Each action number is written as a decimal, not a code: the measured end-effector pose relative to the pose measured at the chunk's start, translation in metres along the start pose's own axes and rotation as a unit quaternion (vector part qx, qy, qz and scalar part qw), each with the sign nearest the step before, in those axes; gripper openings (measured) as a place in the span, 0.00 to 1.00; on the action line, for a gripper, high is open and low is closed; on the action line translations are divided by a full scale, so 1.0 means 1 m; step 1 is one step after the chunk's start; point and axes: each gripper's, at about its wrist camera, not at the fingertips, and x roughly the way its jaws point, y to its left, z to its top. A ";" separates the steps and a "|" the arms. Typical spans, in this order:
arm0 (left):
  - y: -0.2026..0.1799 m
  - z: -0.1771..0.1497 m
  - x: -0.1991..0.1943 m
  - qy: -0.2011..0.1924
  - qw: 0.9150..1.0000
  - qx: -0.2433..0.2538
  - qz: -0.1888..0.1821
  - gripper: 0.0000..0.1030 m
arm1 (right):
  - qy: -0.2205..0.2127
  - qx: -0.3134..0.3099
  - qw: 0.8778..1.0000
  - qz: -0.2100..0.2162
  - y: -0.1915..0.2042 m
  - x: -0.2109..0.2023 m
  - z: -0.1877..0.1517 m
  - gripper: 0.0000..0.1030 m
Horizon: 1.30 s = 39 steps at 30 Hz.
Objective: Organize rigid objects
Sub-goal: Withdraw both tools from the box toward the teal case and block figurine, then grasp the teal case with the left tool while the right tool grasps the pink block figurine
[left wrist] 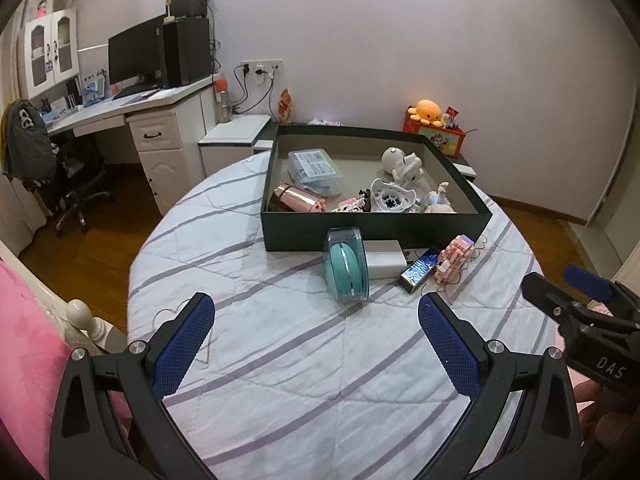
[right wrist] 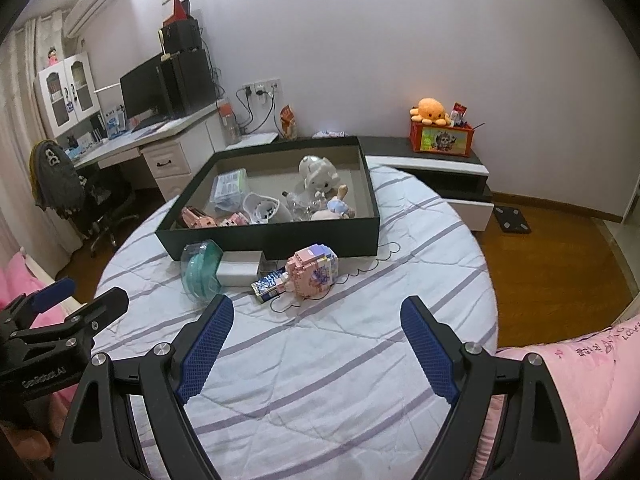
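Note:
A dark open box (left wrist: pixel 372 232) (right wrist: pixel 280 242) sits on the striped bed cover and holds several small items, among them a clear case, a pink metallic thing and white figurines. In front of it lie a teal device in a clear case (left wrist: pixel 347 266) (right wrist: pixel 200 270), a white block (left wrist: pixel 385 259) (right wrist: pixel 239 269), a small blue patterned carton (left wrist: pixel 418 272) (right wrist: pixel 267 286) and a pink brick figure (left wrist: pixel 456 258) (right wrist: pixel 314 272). My left gripper (left wrist: pixel 316 308) is open, short of the teal case, with nothing between its fingers. My right gripper (right wrist: pixel 318 308) is open too, just short of the pink figure.
The round bed's cover (left wrist: pixel 320 360) ends at wood floor on both sides. A white desk (left wrist: pixel 132 116) with a monitor and an office chair (left wrist: pixel 48 168) stand at the left. A low cabinet (right wrist: pixel 440 168) bears an orange plush and a red box. Pink bedding (right wrist: pixel 580 380) lies close by.

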 end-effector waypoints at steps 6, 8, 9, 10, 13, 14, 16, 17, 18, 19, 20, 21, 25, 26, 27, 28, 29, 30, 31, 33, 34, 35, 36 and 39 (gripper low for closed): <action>0.000 0.006 0.040 0.029 0.999 -0.013 -0.002 1.00 | 0.028 0.003 1.000 0.005 -0.001 0.038 0.004 0.84; 0.000 0.009 0.054 0.038 0.999 -0.018 -0.001 1.00 | 0.037 0.003 0.999 0.006 -0.002 0.051 0.006 0.84; 0.000 0.009 0.060 0.041 0.999 -0.019 -0.002 1.00 | 0.041 0.004 0.999 0.008 -0.002 0.057 0.007 0.84; -0.001 0.011 0.065 0.044 0.999 -0.020 -0.002 1.00 | 0.047 0.004 0.999 0.008 -0.002 0.065 0.009 0.84; -0.001 0.013 0.085 0.055 0.998 -0.025 -0.002 1.00 | 0.058 0.005 0.998 0.008 -0.003 0.083 0.011 0.84; 0.000 0.014 0.090 0.059 0.998 -0.027 -0.003 1.00 | 0.062 0.006 0.998 0.010 -0.004 0.090 0.012 0.84; 0.001 0.015 0.101 0.065 0.997 -0.033 -0.003 1.00 | 0.070 0.008 0.997 0.012 -0.005 0.102 0.014 0.84; 0.002 0.015 0.107 0.069 0.997 -0.037 -0.006 1.00 | 0.072 0.008 0.997 0.012 -0.005 0.106 0.015 0.84; 0.003 0.015 0.111 0.071 0.997 -0.040 -0.008 1.00 | 0.075 0.009 0.997 0.013 -0.006 0.111 0.016 0.84; 0.004 0.015 0.114 0.074 0.996 -0.044 -0.011 0.99 | 0.079 0.010 0.997 0.014 -0.007 0.116 0.016 0.84; 0.005 0.015 0.119 0.076 0.996 -0.049 -0.014 0.99 | 0.082 0.011 0.996 0.018 -0.008 0.120 0.016 0.84; 0.007 0.014 0.123 0.079 0.995 -0.054 -0.019 0.98 | 0.085 0.014 0.996 0.023 -0.010 0.125 0.016 0.84; 0.010 0.014 0.134 0.084 0.993 -0.066 -0.043 0.86 | 0.094 0.019 0.995 0.037 -0.013 0.137 0.016 0.84; 0.011 0.014 0.134 0.080 0.993 -0.070 -0.050 0.83 | 0.097 0.017 0.994 0.037 -0.013 0.140 0.014 0.84; 0.011 0.015 0.134 0.078 0.993 -0.070 -0.055 0.74 | 0.098 0.016 0.994 0.039 -0.013 0.142 0.013 0.84; 0.012 0.015 0.133 0.076 0.993 -0.070 -0.063 0.66 | 0.095 0.018 0.994 0.045 -0.014 0.142 0.012 0.80; 0.011 0.016 0.133 0.076 0.992 -0.070 -0.073 0.62 | 0.091 0.023 0.994 0.050 -0.015 0.142 0.012 0.76; 0.010 0.017 0.133 0.076 0.992 -0.069 -0.079 0.54 | 0.088 0.028 0.994 0.057 -0.017 0.140 0.013 0.68; 0.008 0.018 0.132 0.076 0.991 -0.066 -0.087 0.44 | 0.087 0.030 0.994 0.059 -0.017 0.140 0.013 0.67; 0.004 0.019 0.129 0.074 0.992 -0.059 -0.090 0.39 | 0.087 0.026 0.994 0.058 -0.015 0.140 0.013 0.67; 0.002 0.019 0.128 0.072 0.992 -0.056 -0.087 0.39 | 0.087 0.026 0.994 0.059 -0.015 0.139 0.012 0.67; 0.002 0.018 0.127 0.073 0.992 -0.056 -0.088 0.39 | 0.086 0.028 0.994 0.061 -0.015 0.138 0.012 0.67; 0.003 0.017 0.126 0.073 0.991 -0.059 -0.090 0.38 | 0.084 0.031 0.994 0.063 -0.015 0.136 0.011 0.67; 0.007 0.015 0.119 0.071 0.992 -0.061 -0.087 0.37 | 0.077 0.034 0.994 0.064 -0.017 0.127 0.010 0.66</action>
